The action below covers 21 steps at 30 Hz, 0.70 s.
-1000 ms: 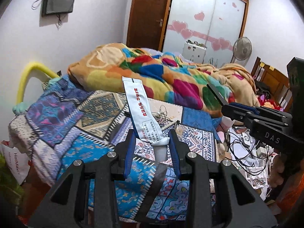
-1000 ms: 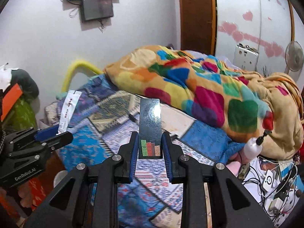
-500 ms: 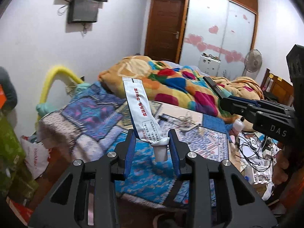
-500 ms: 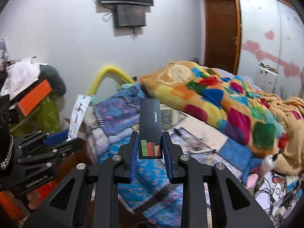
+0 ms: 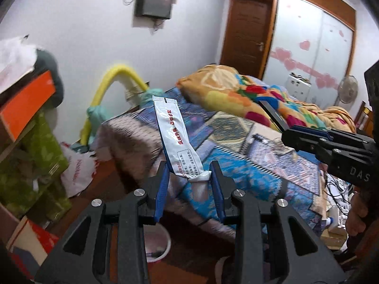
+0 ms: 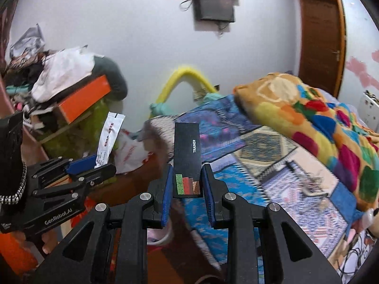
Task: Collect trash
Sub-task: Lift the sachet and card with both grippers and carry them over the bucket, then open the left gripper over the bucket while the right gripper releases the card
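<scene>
We hold: left claw (image 5: 189, 177) clamped on white tube (image 5: 176, 142) | right claw (image 6: 186, 182) clamped on black box (image 6: 187, 156) | bin (image 5: 157, 243) at 6 o'clock | risk: tube gripped only at its cap end, may swing and slip.

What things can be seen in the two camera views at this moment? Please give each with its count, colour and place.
tube: 1, white with red print, upright between the left gripper's fingers
flat box: 1, black, marked TRAINER, upright between the right gripper's fingers
bed cover: 1, blue patchwork, on the bed
blanket: 1, orange and multicolour, bunched on the bed's far side
yellow tube: 1, arched at the bed's corner by the wall
orange box: 1, on the cluttered pile at left
bucket: 1, pale, on the floor below the grippers
screen: 1, dark, on the wall
door: 1, brown, far wall
left gripper: black, blue pads, shut on the tube
right gripper: black, blue pads, shut on the flat box
</scene>
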Each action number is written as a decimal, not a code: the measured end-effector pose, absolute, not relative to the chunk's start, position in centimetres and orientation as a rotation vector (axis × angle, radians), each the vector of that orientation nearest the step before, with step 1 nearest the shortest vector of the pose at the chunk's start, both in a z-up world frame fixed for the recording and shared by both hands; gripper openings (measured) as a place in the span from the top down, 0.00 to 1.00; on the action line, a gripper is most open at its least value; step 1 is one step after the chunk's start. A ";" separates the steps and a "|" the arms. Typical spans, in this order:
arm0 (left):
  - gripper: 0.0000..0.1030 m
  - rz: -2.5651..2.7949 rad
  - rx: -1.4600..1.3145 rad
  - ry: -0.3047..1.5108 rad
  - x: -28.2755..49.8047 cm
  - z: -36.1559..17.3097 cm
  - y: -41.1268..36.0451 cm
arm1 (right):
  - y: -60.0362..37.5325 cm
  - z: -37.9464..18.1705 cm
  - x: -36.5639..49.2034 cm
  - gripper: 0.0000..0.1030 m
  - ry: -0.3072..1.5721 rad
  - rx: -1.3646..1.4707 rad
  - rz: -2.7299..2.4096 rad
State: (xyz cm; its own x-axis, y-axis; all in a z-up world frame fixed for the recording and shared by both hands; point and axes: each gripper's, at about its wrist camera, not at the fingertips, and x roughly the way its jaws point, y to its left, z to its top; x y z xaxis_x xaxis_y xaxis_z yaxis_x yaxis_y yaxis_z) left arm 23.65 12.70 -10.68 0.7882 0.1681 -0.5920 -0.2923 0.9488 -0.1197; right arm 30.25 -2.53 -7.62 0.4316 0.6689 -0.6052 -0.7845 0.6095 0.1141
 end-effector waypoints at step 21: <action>0.67 0.437 -0.363 0.897 20.1 -24.8 23.5 | 10.2 -21.1 27.7 0.78 1.016 -0.363 1.026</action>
